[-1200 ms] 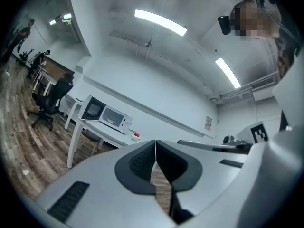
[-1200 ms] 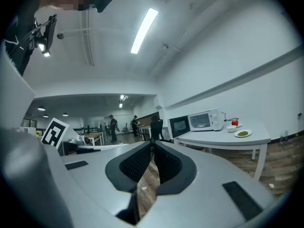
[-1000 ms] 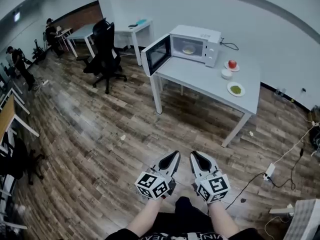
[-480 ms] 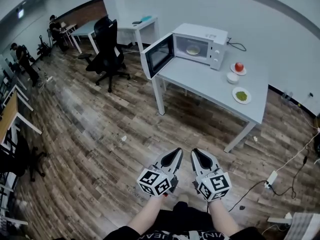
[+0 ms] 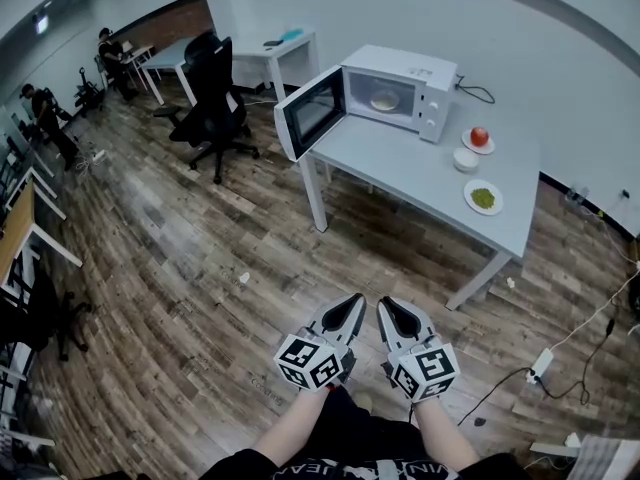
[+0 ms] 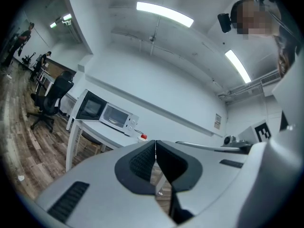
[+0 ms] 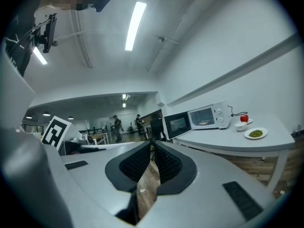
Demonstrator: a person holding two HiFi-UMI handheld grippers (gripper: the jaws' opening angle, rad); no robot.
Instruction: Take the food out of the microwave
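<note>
Here the left claw (image 5: 355, 300) and right claw (image 5: 383, 304) are closed, empty. At twelve o'clock, the microwave (image 5: 402, 76) stands open on the worktop (image 5: 415, 168), food (image 5: 383, 102) inside.

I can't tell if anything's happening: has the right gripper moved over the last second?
Yes, slightly forward: the right gripper now sits nearer the table's front leg than a second ago.

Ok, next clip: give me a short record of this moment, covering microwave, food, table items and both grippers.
microwave: at the far end of the table, door open
food: pale, inside the microwave, not yet taken
table items: red fruit on saucer; white bowl; plate of greens
left gripper: shut, empty, over the floor
right gripper: shut, empty, beside the left
</note>
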